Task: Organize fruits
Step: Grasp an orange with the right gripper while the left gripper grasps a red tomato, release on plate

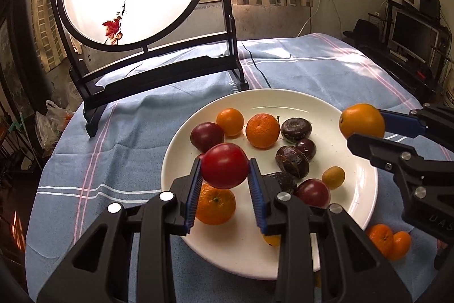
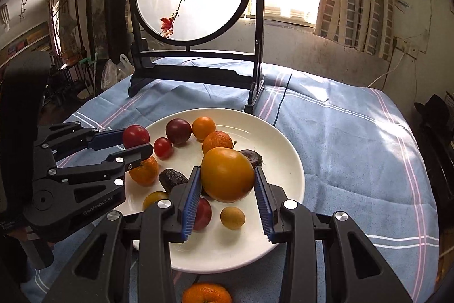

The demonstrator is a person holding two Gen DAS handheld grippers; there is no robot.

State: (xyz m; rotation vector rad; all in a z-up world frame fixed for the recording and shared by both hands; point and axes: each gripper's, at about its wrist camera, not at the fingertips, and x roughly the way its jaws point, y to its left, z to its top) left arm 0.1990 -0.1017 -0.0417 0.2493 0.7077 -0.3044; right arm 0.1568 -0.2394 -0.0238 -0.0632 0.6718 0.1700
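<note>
Left gripper (image 1: pixel 225 175): reaches in level over the near-left part of the white plate (image 1: pixel 326 101), blue pads pinching a red fruit (image 1: pixel 224 169) held clear above a mandarin (image 1: pixel 215 206) lying on the plate. Plate contents, between the two grippers: oranges, dark plums, brown wrinkled fruits and a small tan fruit (image 1: pixel 333 177), scattered loosely, some touching; two more mandarins (image 1: pixel 388 240) sit on the blue cloth (image 1: pixel 127 132) off the plate's near-right rim. Right gripper (image 2: pixel 228 183): enters from the right, angled toward the plate's middle, fingers clamped on a large orange (image 2: pixel 227 175) raised above the right side of the plate.
</note>
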